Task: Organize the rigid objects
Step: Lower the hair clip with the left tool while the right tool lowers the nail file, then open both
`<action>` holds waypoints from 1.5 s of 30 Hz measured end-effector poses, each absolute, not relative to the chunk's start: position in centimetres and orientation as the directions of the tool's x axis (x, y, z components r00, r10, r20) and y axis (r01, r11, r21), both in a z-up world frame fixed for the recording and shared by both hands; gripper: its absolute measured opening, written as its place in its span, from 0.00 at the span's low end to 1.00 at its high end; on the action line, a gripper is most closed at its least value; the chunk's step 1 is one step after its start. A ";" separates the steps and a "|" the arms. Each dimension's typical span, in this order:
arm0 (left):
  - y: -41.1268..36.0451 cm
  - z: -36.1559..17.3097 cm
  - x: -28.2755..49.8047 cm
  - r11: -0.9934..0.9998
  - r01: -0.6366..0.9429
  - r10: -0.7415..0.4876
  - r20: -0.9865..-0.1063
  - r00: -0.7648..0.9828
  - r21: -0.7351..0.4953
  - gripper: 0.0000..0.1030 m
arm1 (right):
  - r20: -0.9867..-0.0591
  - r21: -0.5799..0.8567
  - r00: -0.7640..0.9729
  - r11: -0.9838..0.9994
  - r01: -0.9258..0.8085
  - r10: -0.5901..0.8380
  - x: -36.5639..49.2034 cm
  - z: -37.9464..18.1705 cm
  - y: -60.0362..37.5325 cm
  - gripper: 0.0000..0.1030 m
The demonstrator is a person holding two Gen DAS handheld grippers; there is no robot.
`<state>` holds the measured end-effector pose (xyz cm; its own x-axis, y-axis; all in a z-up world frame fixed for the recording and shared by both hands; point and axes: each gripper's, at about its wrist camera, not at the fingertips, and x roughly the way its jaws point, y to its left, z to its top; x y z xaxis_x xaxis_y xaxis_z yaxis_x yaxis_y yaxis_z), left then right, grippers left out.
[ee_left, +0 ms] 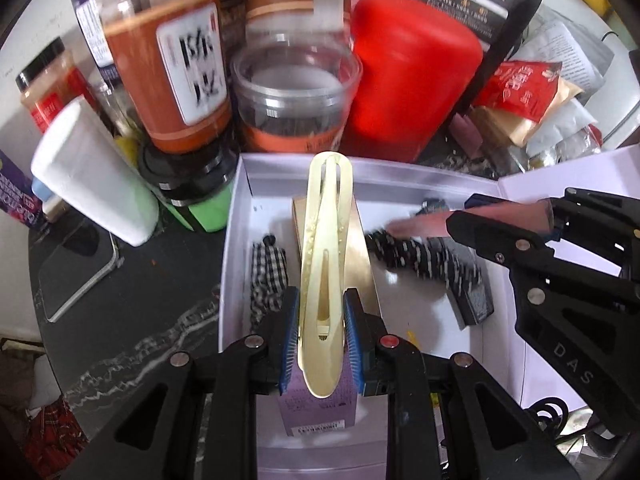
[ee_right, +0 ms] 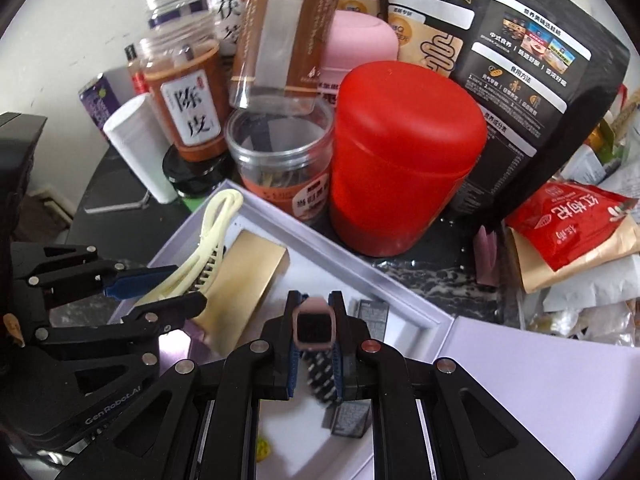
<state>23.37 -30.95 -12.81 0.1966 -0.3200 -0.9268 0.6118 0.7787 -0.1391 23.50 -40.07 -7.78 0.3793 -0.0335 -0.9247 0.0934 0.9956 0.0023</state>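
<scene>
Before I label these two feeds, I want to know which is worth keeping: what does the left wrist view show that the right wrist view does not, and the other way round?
Only the left wrist view shows the black-and-white checked fabric in the white box and the whole length of the cream hair clip in the left tongs.

Only the right wrist view shows the pink tub, the Quaker bag's front and the pink stick's end face in the right tongs.

Both share the red canister, the jars and the gold card.
</scene>
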 end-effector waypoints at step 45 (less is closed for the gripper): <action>-29.3 -11.9 21.5 0.843 0.534 -0.215 -0.949 0.232 -0.061 0.79 | -0.971 0.002 0.233 0.981 0.196 -0.044 19.3 -8.6 -41.0 0.35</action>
<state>21.50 -29.26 -11.93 0.2323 -0.2153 -0.9485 0.5342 0.8432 -0.0606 19.33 -41.02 -8.63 0.2329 -0.0443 -0.9715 0.1965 0.9805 0.0024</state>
